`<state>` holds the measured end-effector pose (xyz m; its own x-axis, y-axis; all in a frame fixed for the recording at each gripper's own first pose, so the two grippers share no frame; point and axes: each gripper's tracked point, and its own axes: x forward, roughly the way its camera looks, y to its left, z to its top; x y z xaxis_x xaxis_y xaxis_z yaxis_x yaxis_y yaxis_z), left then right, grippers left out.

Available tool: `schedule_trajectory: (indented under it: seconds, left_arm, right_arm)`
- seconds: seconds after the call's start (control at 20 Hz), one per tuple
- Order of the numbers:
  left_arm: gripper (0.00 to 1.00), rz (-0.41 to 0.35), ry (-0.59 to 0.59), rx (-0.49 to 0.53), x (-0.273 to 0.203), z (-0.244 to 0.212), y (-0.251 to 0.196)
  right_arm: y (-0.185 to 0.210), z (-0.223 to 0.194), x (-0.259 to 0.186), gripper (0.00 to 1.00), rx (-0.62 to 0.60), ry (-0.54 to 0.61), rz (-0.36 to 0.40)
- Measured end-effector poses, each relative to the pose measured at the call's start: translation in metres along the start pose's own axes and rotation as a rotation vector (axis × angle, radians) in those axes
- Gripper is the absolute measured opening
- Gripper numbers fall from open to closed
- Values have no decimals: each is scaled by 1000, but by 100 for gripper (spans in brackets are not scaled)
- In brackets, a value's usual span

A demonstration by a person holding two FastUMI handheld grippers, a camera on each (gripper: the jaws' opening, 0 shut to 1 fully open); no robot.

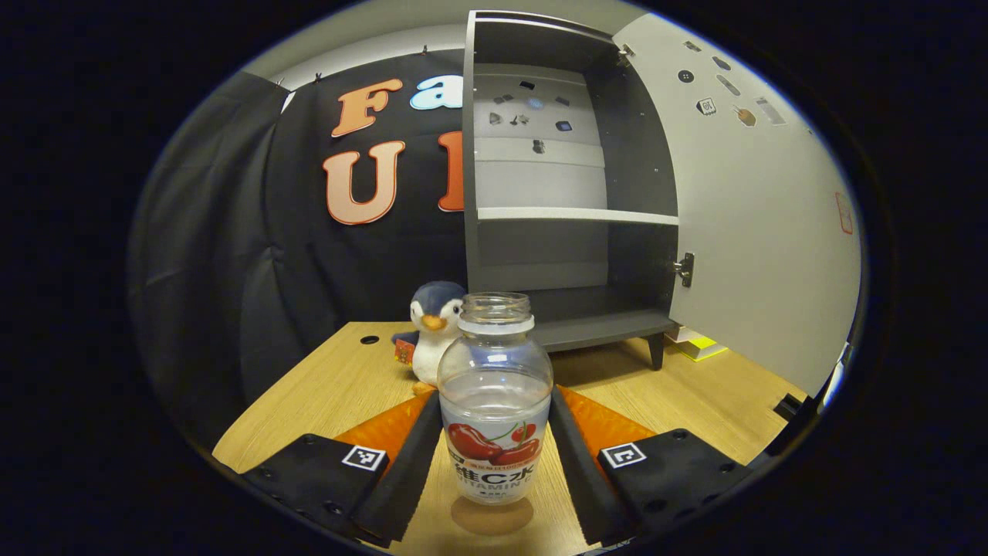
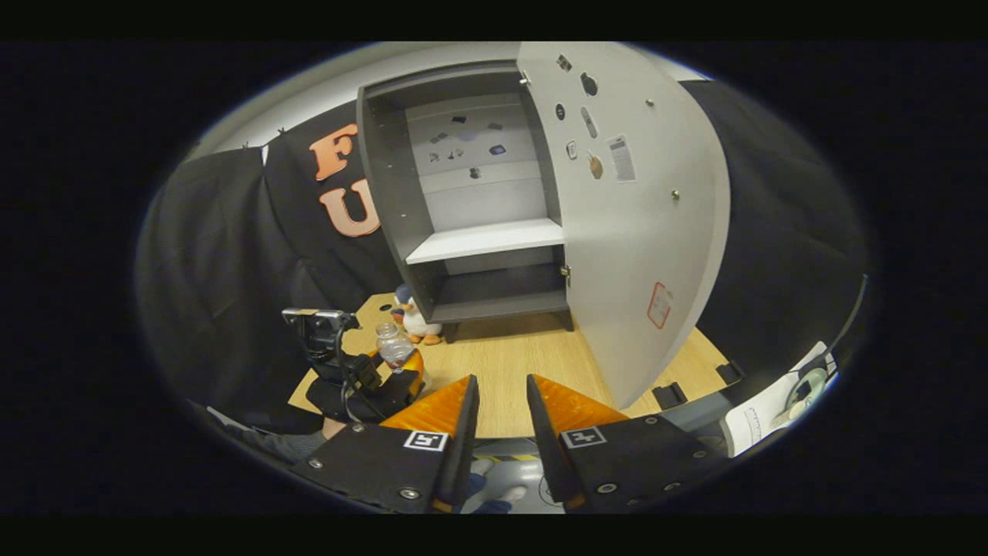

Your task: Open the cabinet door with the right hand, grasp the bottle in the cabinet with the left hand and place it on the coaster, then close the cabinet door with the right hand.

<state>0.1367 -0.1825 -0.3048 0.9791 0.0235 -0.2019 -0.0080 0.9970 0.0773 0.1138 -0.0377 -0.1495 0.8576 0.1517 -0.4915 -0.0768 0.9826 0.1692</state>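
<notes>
Left gripper view: grey boxy cabinet (image 1: 571, 193), white door (image 1: 760, 224) swung open, beyond the fingers; light wood-grain tabletop (image 1: 324, 394); left gripper (image 1: 494, 421) clamped on clear plastic capless bottle (image 1: 494, 386), above round brown coaster (image 1: 492, 516). Right gripper (image 2: 500, 401): fingers slightly apart, holding nothing.

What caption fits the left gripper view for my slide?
Left claw grips the capless bottle above the wooden table; cabinet open behind, toy penguin beside.

"VITAMIN C" was printed on the bottle (image 1: 495, 401) label, below Chinese characters and a cherry picture.
</notes>
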Motion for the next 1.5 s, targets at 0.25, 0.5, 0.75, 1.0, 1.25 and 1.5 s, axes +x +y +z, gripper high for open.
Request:
schedule_trajectory:
  seconds: [0.25,0.5,0.75,1.0,1.25,1.5]
  left_arm:
    - [86,5,48,-16,3,-35,6]
    - [87,5,78,-17,3,-56,7]
    - [86,16,74,-1,-4,-58,6]
    - [88,2,78,-21,-10,-53,3]
    - [90,17,62,-26,-14,-41,6]
    - [90,46,65,-23,-24,-30,13]
  right_arm:
    - [4,-17,16,39,4,60,4]
    - [2,-28,22,39,0,97,-8]
    - [3,-31,22,39,6,109,-4]
    - [5,-34,24,39,5,112,10]
    - [2,-34,21,39,12,103,31]
    - [3,-29,10,39,13,90,63]
